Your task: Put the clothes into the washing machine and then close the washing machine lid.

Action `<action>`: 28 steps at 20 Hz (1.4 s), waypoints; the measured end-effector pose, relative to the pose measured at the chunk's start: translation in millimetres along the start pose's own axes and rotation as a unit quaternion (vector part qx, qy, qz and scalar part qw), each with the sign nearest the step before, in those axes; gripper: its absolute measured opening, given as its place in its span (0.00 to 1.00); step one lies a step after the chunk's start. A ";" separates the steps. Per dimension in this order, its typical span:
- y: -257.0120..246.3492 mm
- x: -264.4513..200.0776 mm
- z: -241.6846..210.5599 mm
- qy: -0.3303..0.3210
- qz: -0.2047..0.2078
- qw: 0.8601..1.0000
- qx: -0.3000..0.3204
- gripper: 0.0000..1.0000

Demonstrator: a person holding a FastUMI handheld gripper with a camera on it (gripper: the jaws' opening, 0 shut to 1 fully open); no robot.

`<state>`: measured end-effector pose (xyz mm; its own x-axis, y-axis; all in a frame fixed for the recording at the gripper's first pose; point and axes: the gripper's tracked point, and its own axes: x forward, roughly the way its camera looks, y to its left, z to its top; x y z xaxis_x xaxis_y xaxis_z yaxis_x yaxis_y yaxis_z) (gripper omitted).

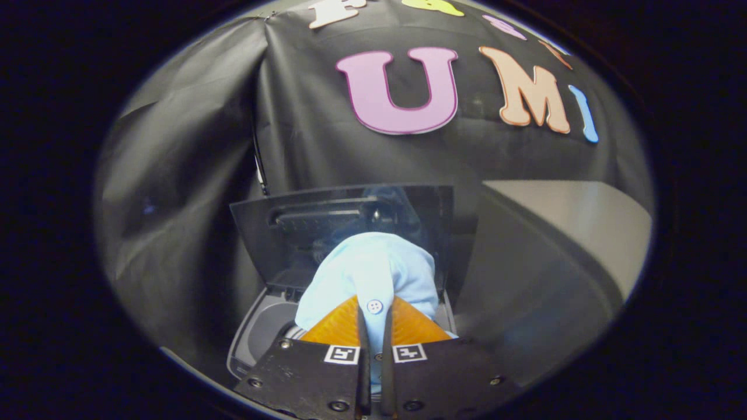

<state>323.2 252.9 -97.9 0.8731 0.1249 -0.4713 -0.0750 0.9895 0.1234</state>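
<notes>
Tool point(373, 326) at 6 o'clock, pointing toward 12. Two fingers point(335, 329) nearly together, narrow slot between them. Fold of light-blue shirt point(373, 268) pinched in slot, button showing at fingertips; both fingers press cloth. Cloth bulges up beyond tips toward 12 o'clock, covering them partly. Finger bases with square markers side by side, level. Tool appears tilted slightly downward, though fisheye view makes angle hard to judge.
</notes>
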 end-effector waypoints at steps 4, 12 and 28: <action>0.5 38.9 -44.3 0.038 -0.007 0.999 -0.009 0.07; 49.3 61.5 -115.0 0.115 0.014 0.990 -0.075 0.09; 55.0 61.3 -153.6 0.166 0.002 0.983 -0.078 0.65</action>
<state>298.7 326.0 -254.2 0.6690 0.1189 -0.7337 -0.1733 0.9849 0.0016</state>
